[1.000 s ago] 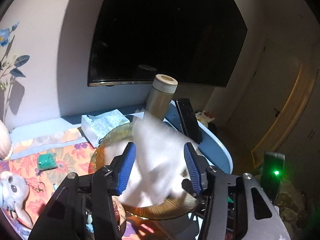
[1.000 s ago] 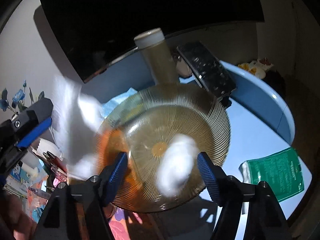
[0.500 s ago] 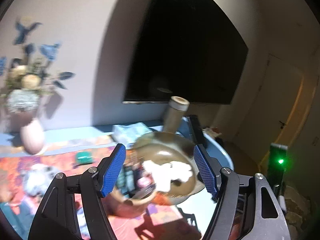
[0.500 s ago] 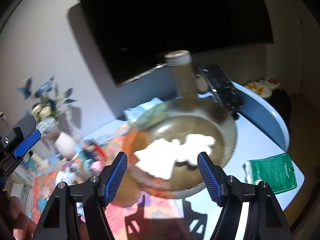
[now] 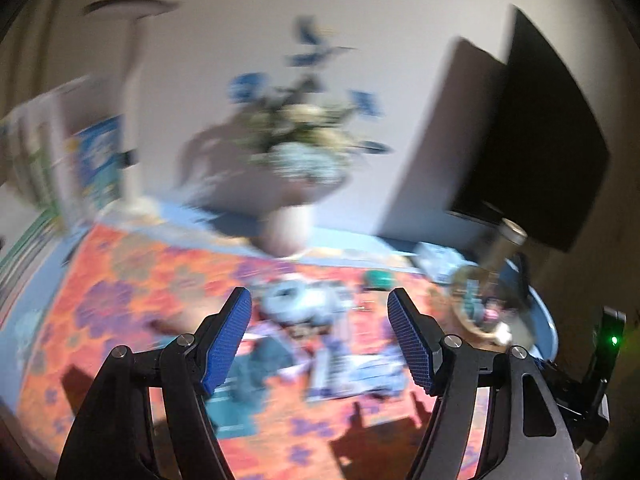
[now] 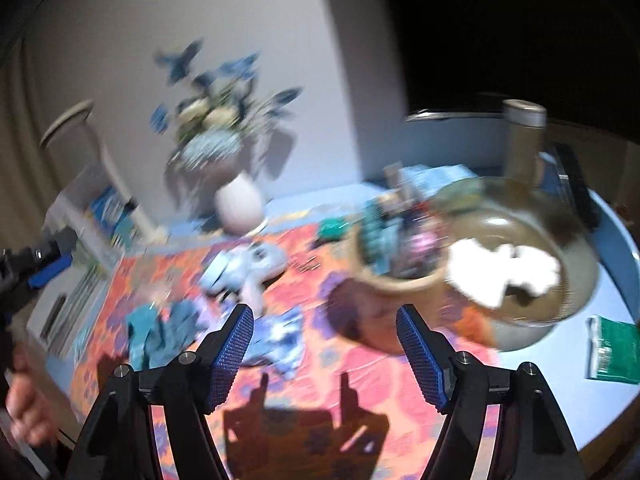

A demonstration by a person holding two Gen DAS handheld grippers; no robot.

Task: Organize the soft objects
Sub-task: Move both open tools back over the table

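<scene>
White tissue (image 6: 504, 272) now lies in the glass bowl (image 6: 560, 312), right of the wide-open, empty right gripper (image 6: 325, 354); left gripper (image 5: 319, 338) likewise gapes, empty, above teal cloth (image 5: 256, 364).

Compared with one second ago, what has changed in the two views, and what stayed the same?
The white tissue was let go: it left the left gripper and now lies in the glass bowl. Both cameras swung left, away from the bowl, toward the flowered mat and the vase. The right gripper stayed open and empty.
</scene>
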